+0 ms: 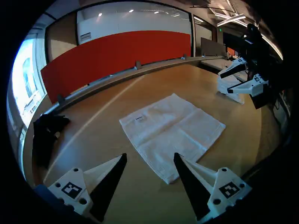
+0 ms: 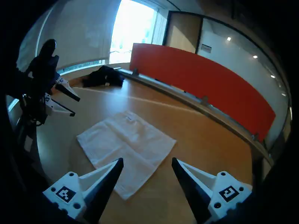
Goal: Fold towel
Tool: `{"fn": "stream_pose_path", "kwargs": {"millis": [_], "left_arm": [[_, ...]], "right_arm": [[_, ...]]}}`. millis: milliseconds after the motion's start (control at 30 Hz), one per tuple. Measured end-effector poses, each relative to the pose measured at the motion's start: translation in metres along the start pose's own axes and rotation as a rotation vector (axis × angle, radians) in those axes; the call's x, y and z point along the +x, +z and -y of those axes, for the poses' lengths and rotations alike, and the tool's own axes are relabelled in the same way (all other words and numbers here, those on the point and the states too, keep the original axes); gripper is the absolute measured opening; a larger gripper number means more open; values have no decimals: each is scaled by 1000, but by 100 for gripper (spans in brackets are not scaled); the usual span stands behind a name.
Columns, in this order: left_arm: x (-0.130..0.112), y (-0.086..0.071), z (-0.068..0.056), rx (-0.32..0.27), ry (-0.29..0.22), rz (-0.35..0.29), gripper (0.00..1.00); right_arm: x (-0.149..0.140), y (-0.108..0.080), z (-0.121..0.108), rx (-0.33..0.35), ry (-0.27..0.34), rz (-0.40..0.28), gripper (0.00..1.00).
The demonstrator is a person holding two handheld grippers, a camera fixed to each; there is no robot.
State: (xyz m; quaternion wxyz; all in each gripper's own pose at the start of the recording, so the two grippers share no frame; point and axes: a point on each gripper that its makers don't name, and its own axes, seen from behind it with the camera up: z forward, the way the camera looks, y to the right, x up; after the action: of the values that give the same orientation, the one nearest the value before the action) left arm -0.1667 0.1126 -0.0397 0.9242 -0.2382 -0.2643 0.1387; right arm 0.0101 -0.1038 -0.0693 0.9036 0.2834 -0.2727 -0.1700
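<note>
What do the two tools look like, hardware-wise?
Identical pair. The left white-and-black two-finger tool has tapered triangular fingers: black inner faces, white plastic outer shells, each shell bearing a square black-and-white fiducial marker and round holes. The right white-and-black tool matches; farther off, each mounts on a black body.

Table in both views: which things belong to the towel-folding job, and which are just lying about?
Job: white towel, spread flat; left gripper, open; right gripper, open.
Lying about: dark bundle; red divider panel.
</note>
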Motion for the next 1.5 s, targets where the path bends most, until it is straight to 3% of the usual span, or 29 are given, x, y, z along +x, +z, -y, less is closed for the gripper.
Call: {"fn": "stream_pose_path", "kwargs": {"millis": [433,833,1167,1500], "left_arm": [[-50,28,-12,-35,15,78,93],[-89,44,-28,-72,17,149,93],[-101,51,-38,-93,36,175,93],[-103,53,-41,-103,-13,200,92]], "right_arm": [[-59,24,20,32,5,78,100],[-104,36,35,62,11,131,100],[-127,41,44,83,22,160,98],[-139,42,54,106,26,173,85]]}}
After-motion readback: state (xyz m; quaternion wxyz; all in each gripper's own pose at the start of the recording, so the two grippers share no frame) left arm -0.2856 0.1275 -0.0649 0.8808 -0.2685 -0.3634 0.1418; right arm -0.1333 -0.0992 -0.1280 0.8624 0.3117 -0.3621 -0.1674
